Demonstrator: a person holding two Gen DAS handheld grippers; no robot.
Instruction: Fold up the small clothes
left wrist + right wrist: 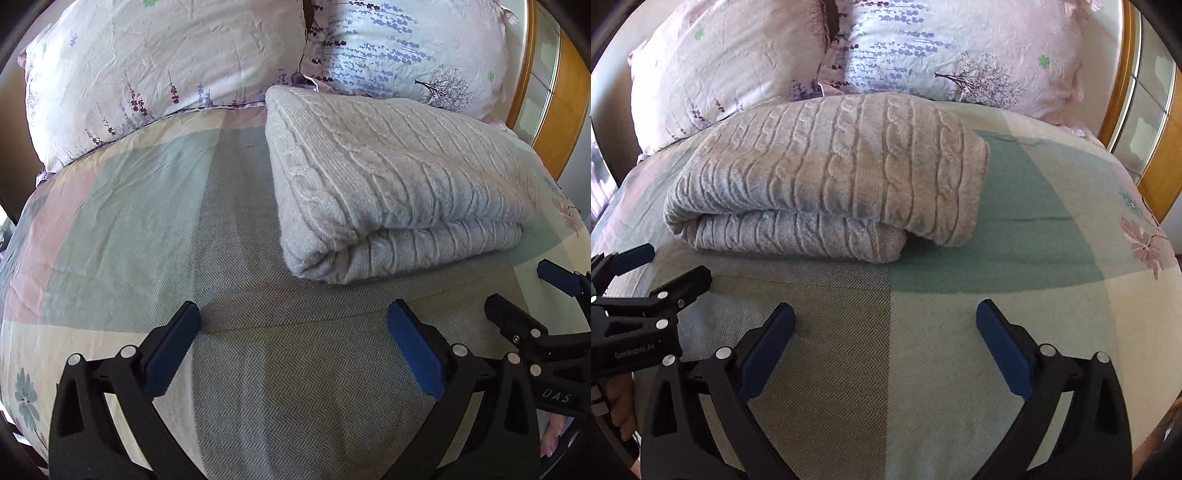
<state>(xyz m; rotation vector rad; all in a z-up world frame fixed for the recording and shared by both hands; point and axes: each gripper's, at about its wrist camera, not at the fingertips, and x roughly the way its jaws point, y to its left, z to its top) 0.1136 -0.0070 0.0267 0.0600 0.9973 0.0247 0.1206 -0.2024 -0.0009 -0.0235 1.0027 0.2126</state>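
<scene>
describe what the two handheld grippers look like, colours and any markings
Both are matte black plastic with angular cut-out arms, silver round rivets and blue pads on the fingers. The left gripper body reads "GenRobot.AI" in the right wrist view; the right gripper shows "DAS" lettering in the left wrist view.

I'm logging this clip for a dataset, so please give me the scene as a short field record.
garment: grey cable-knit sweater, folded into a bundle
surface: patchwork pastel bedspread
behind: two floral pink pillows
left claw: open, empty, short of the sweater
right claw: open, empty, over the bedspread
contact: neither claw touches the sweater
</scene>
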